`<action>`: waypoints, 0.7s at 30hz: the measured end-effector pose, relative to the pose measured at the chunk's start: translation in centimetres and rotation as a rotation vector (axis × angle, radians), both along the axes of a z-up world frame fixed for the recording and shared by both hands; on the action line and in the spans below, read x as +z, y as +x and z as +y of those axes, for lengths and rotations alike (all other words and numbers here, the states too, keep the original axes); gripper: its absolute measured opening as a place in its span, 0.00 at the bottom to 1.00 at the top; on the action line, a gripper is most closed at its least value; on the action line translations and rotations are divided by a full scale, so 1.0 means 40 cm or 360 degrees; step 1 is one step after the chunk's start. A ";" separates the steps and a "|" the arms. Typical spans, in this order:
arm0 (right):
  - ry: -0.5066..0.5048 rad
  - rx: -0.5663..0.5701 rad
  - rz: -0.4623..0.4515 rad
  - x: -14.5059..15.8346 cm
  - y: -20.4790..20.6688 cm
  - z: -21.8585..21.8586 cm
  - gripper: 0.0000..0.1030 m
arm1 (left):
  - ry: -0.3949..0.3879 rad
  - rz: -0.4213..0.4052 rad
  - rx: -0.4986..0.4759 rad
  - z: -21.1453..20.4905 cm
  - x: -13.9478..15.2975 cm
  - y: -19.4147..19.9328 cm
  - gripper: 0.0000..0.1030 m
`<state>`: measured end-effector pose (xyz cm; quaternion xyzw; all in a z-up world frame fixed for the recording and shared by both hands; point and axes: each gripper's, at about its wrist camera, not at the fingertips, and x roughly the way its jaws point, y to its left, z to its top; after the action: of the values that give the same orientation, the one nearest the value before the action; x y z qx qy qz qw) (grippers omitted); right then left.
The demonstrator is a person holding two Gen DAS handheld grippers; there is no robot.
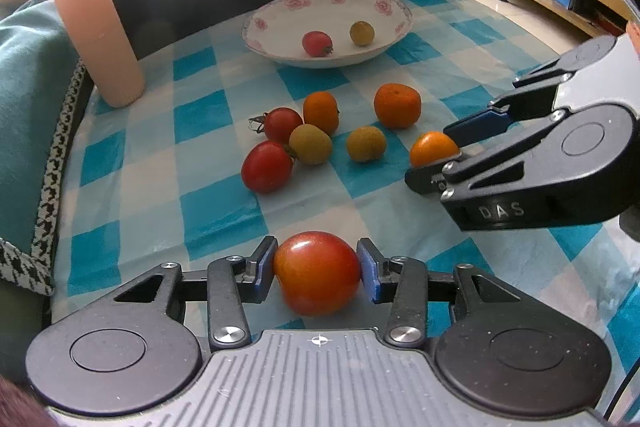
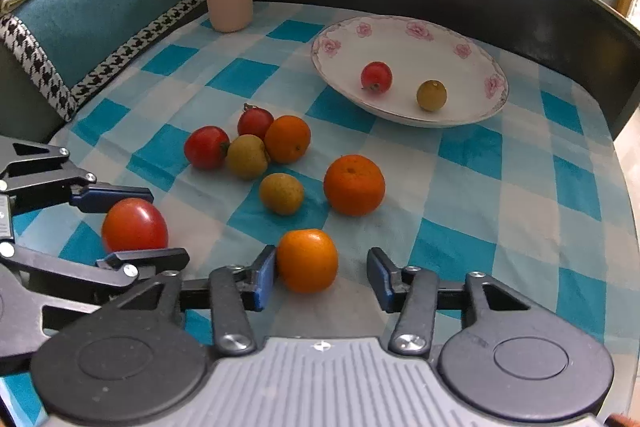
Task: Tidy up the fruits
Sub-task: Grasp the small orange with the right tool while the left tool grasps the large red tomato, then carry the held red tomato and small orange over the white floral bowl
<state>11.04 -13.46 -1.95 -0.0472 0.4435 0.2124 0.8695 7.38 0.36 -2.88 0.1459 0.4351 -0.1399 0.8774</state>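
Fruits: two in the bowl (image 1: 394,37), eight left on the bench (image 1: 224,199); left gripper (image 1: 318,269) jaws apparently clamp a tomato (image 1: 316,273), right gripper (image 2: 322,273) jaws not yet closed on an orange (image 2: 307,260)

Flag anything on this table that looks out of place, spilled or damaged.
Nothing is spilled or broken. The only disorder is the unsorted fruit: two pieces sit in the floral bowl, while tomatoes, oranges and small yellow-green fruits still lie loose on the checked cloth. One loose tomato keeps a dried stem.
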 end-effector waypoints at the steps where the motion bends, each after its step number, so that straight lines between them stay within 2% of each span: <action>1: 0.0000 0.0002 0.0000 0.001 0.000 0.001 0.54 | 0.0005 0.0001 0.0008 0.001 -0.001 0.000 0.52; 7: 0.0012 0.0017 0.0020 0.006 -0.006 0.002 0.48 | 0.0027 0.0004 0.0023 0.003 -0.003 -0.013 0.56; 10: 0.0010 0.0024 0.0021 0.005 -0.010 0.002 0.48 | 0.0035 -0.0005 0.0033 0.004 -0.003 -0.014 0.59; 14: 0.0024 0.0022 0.0028 0.004 -0.008 -0.001 0.48 | -0.0001 0.0013 0.0033 0.005 -0.001 -0.016 0.50; 21: 0.0011 0.0030 0.0032 0.007 -0.012 0.004 0.45 | 0.0004 0.0027 0.0048 0.003 0.000 -0.012 0.49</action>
<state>10.55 -13.30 -1.69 -0.0463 0.4510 0.2226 0.8631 6.91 0.47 -2.87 0.1394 0.4449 -0.1273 0.8755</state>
